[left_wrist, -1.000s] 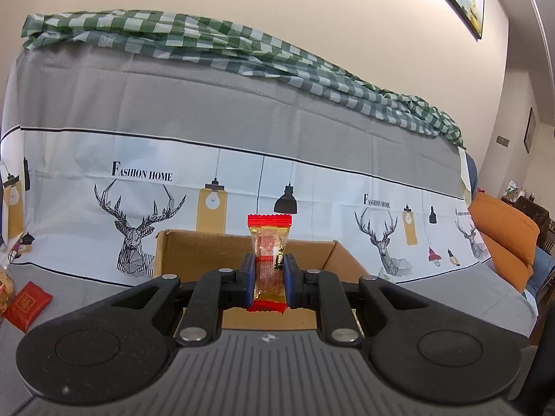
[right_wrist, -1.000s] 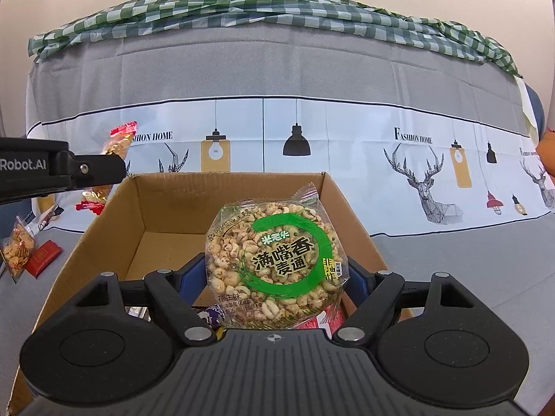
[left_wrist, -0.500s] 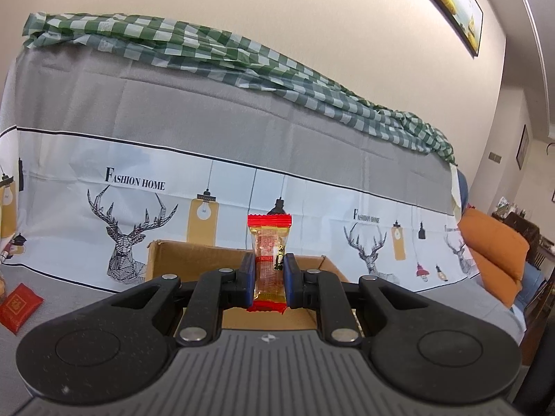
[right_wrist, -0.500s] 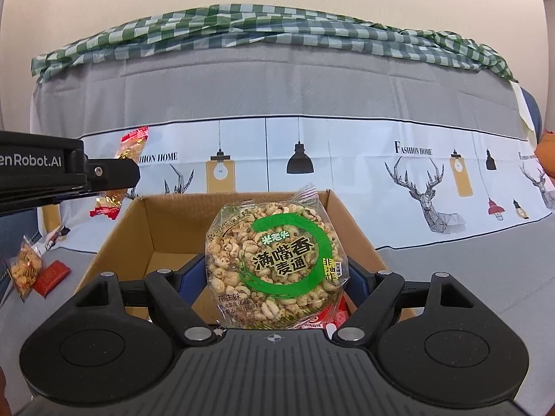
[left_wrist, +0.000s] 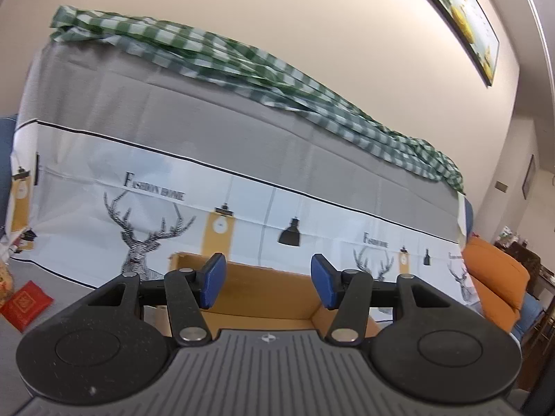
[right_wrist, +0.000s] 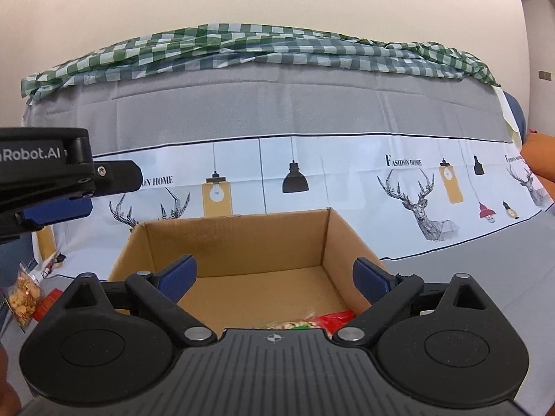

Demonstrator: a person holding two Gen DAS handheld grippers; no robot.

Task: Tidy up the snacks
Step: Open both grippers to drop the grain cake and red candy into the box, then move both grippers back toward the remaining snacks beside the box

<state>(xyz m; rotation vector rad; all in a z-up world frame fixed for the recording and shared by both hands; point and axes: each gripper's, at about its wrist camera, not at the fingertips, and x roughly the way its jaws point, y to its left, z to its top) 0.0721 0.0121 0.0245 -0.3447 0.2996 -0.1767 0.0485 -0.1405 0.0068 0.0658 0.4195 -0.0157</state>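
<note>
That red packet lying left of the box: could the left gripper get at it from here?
Probably yes: the red packet lies uncovered on the grey cloth, and the left gripper, jaws opening with nothing between them, would only need swinging leftward.

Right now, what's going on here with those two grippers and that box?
A person is sorting snacks into a cardboard box with two handheld grippers. The left gripper and the right gripper are both opening above the box, with nothing between their jaws. A few snack packets lie at the box's near edge. More wait outside on the grey cloth: a red packet and a bag of golden snacks.
</note>
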